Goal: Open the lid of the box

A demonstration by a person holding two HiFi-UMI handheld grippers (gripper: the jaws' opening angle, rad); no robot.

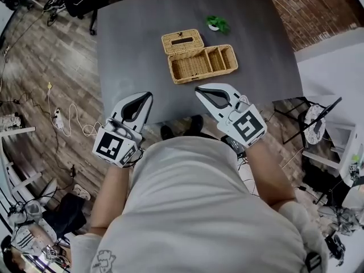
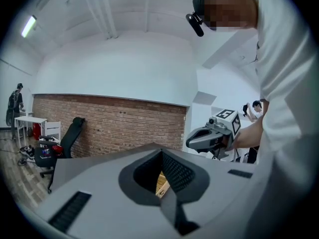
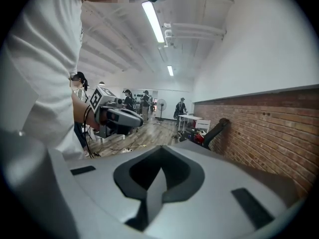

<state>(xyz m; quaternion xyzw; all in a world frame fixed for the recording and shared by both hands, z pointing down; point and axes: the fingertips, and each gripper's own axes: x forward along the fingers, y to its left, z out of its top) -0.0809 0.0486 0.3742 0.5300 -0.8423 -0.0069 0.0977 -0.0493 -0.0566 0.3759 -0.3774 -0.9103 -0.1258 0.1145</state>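
A shared lab (brick wall (image 3: 269, 123), cables (image 1: 73, 116) on floor (image 1: 34, 67), other people (image 3: 144, 99)).

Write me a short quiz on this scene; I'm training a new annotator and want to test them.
1. True or false: the lid of the wicker box is shut.
2. The left tongs and right tongs are: A) shut, empty B) open, empty C) gripping the lid.
3. What stands on the table beyond the box?
Key: 1 false, it lies folded back; 2 A; 3 a small potted plant.
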